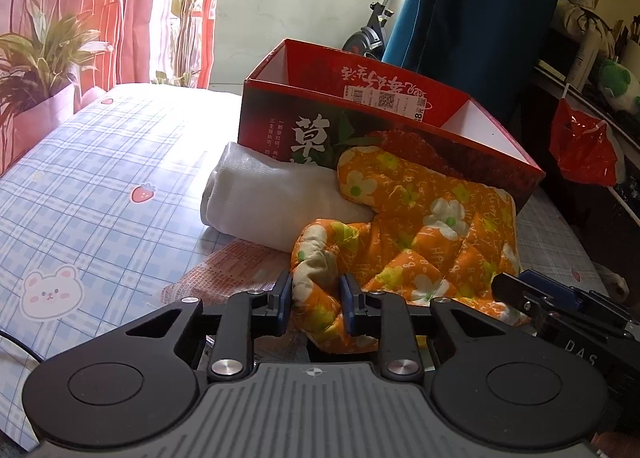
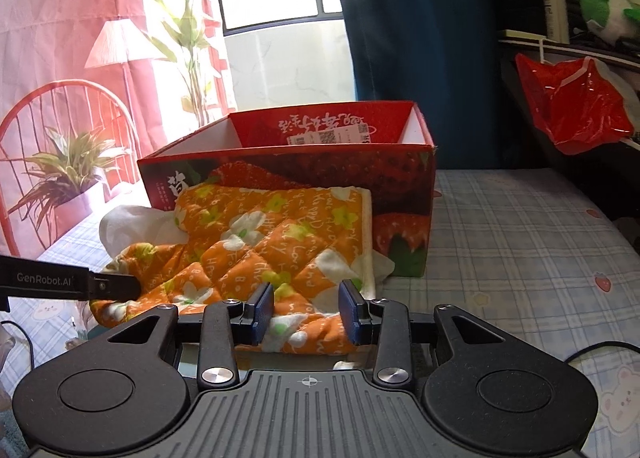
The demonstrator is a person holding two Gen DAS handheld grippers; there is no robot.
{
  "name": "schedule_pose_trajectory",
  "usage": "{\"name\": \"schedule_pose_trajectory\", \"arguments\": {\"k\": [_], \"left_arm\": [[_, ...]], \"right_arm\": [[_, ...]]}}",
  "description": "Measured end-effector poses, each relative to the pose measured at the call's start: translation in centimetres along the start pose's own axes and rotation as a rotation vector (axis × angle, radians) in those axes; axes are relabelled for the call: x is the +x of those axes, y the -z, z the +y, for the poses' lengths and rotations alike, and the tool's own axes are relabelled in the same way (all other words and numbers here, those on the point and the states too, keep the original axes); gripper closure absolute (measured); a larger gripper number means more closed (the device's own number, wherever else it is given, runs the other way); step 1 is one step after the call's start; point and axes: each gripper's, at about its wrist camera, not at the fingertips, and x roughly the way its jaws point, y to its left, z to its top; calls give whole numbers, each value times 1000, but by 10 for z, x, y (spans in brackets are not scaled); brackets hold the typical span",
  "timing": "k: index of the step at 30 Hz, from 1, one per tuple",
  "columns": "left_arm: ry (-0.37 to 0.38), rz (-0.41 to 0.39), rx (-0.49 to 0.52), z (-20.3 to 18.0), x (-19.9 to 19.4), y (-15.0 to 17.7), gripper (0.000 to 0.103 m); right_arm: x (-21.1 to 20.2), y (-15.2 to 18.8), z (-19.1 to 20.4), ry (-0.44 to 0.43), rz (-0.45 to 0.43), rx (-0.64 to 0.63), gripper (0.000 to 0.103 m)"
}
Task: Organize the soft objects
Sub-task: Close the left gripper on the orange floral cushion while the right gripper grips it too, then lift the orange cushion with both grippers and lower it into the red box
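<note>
An orange quilted cloth with flowers (image 1: 432, 234) (image 2: 256, 246) lies crumpled on the table against the front of a red strawberry box (image 1: 360, 118) (image 2: 320, 174). A rolled white towel (image 1: 260, 198) (image 2: 132, 226) lies to its left, partly under it. My left gripper (image 1: 316, 298) is shut on the cloth's bunched near-left corner, and its finger shows in the right wrist view (image 2: 116, 286). My right gripper (image 2: 307, 306) is shut on the cloth's near edge, with fabric filling the gap between its pads. Its fingertip enters the left wrist view at the right (image 1: 520, 294).
The box is open-topped and shows white inner walls. The table wears a blue plaid cover (image 1: 100, 178) (image 2: 520, 238) with bears and strawberries. A red plastic bag (image 1: 580, 146) (image 2: 572, 106) hangs at the right, below a green plush toy (image 2: 604, 10). A potted plant (image 1: 40, 58) stands at the far left.
</note>
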Motion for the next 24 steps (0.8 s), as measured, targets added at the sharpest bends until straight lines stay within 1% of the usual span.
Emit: {"name": "schedule_pose_trajectory", "arguments": {"k": [3,4,5,6,10,13,15,16,17,20,24], "left_arm": [[-7,-3,7,0,1,1,76],[-7,-3,7,0,1,1,76],[-8,-3,8,0,1,1,76],[-8,-3,8,0,0,2,76],[-6,-8,8,-1,1,2,76],[-9,-12,15,-2,1,3,75],[-11,-12,20,-3,1,3,75],[-9,-12,20,-3,1,3,76],[-6,-14,19,-2,0,3,76],[1,-36,7,-1,-5,2,84],[-35,-80,45,-8,-14,1,89]], "right_arm": [[-1,-1,-5,37,-23,21,63],[-1,-1,-7,50,-28,25,58],[-1,-1,-9,59,-28,31,55],[0,0,-11,61,-29,38,56],[5,0,-17,24,-3,64,57],[7,-1,-12,3,6,44,58],[7,0,-10,1,10,41,63],[6,-1,-10,0,7,42,67],[5,-1,-10,1,1,44,74],[1,-3,-9,1,-14,41,85],[-6,-6,-6,-15,-36,19,90]]}}
